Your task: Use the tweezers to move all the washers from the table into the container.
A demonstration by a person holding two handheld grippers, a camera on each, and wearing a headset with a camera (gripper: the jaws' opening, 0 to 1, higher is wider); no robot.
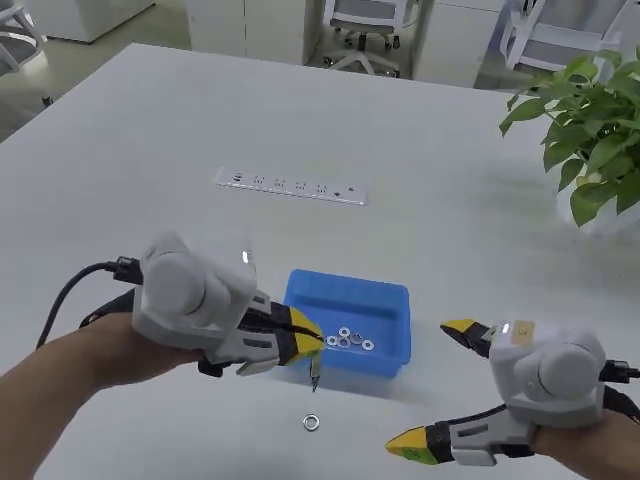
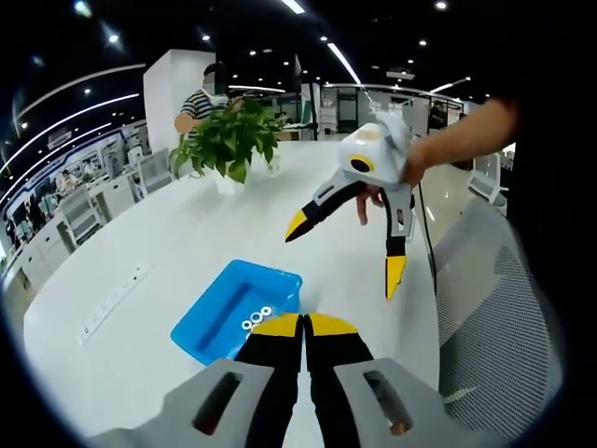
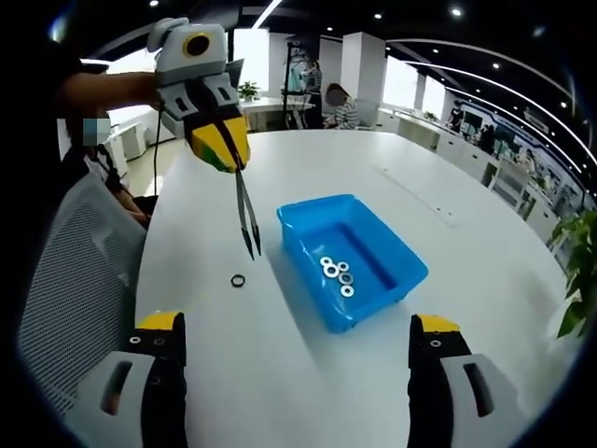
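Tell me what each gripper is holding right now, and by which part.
The left gripper is shut on the thin dark metal tweezers, clamping their upper end, and their tips point down. The right gripper is open and holds nothing.

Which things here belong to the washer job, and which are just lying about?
Job: thin metal tweezers in the shut left gripper; open right gripper; blue plastic tray; silver washers inside it; one loose silver washer on the white table.
Lying about: white power strip; green potted plant; office chairs.

Bright, even overhead light, soft shadows on the table (image 1: 450, 150); gripper views bend at edges.
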